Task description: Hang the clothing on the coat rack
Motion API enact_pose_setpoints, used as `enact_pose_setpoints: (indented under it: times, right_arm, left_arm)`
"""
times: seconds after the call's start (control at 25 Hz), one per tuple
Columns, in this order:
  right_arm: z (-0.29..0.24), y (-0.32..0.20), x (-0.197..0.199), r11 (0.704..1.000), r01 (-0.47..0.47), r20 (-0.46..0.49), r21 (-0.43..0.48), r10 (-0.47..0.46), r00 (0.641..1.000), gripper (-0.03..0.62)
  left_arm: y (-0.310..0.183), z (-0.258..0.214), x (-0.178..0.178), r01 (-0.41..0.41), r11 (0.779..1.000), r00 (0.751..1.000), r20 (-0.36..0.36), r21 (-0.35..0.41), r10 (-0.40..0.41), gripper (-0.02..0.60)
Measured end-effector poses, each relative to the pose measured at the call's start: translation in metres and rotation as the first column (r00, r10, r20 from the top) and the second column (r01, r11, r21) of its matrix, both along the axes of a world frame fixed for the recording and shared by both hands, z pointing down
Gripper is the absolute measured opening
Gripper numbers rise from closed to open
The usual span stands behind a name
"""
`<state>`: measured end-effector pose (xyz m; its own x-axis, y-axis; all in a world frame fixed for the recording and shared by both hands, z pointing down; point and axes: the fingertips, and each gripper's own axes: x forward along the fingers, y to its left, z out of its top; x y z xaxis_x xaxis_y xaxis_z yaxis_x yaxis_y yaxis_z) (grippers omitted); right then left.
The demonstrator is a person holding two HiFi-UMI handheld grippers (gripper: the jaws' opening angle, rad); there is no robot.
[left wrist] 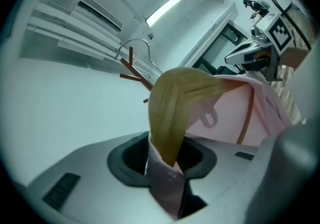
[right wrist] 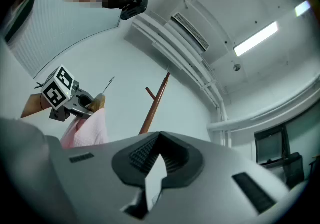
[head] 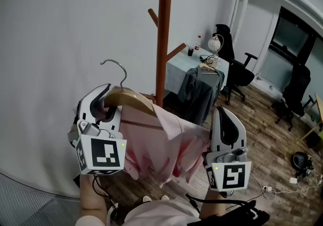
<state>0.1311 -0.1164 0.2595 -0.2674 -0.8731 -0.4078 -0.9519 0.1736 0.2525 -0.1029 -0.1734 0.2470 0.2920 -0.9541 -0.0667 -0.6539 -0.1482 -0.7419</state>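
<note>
A pink garment (head: 161, 144) hangs on a wooden hanger (head: 128, 100) whose metal hook (head: 118, 68) points up. My left gripper (head: 107, 103) is shut on the hanger's left end, with pink collar cloth caught between the jaws (left wrist: 167, 160). The hanger (left wrist: 180, 98) arches over the garment (left wrist: 235, 113) in the left gripper view. The brown coat rack (head: 162, 43) stands just behind, its pegs above the hook. My right gripper (head: 225, 126) is beside the garment's right edge, pointing up and open, with nothing between its jaws (right wrist: 156, 178). The rack (right wrist: 152, 108) shows beyond it.
Behind the rack, a grey garment (head: 199, 91) hangs by a table with a pale cloth (head: 181, 66) that carries bottles and a lamp. Black office chairs (head: 237, 66) (head: 295, 94) stand at the right. Cables lie on the wooden floor (head: 282, 184). A white wall fills the left.
</note>
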Motion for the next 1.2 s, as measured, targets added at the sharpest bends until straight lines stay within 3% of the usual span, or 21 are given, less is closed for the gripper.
enact_pose_setpoints:
  times: [0.56, 0.8, 1.0, 1.2]
  right_arm:
    - [0.004, -0.001, 0.001, 1.0, 0.025, 0.013, 0.002, -0.025, 1.0, 0.02]
    - [0.0, -0.003, 0.016, 1.0, 0.012, 0.017, 0.01, -0.012, 1.0, 0.02]
    - [0.001, -0.012, 0.02, 0.997, 0.068, 0.067, 0.025, -0.07, 0.995, 0.02]
    - [-0.009, -0.02, 0.015, 0.996, 0.078, 0.049, 0.053, -0.08, 0.996, 0.02]
  left_arm:
    - [-0.002, 0.004, 0.003, -0.012, 0.999, 1.0, 0.009, -0.034, 0.012, 0.138]
    - [-0.006, -0.004, 0.008, -0.033, 0.998, 0.999, 0.029, -0.062, 0.034, 0.143]
    - [-0.017, -0.019, 0.006, -0.021, 0.997, 0.998, 0.052, -0.073, 0.025, 0.141]
    - [-0.029, -0.039, 0.0, -0.035, 0.997, 0.998, 0.05, -0.075, 0.038, 0.141]
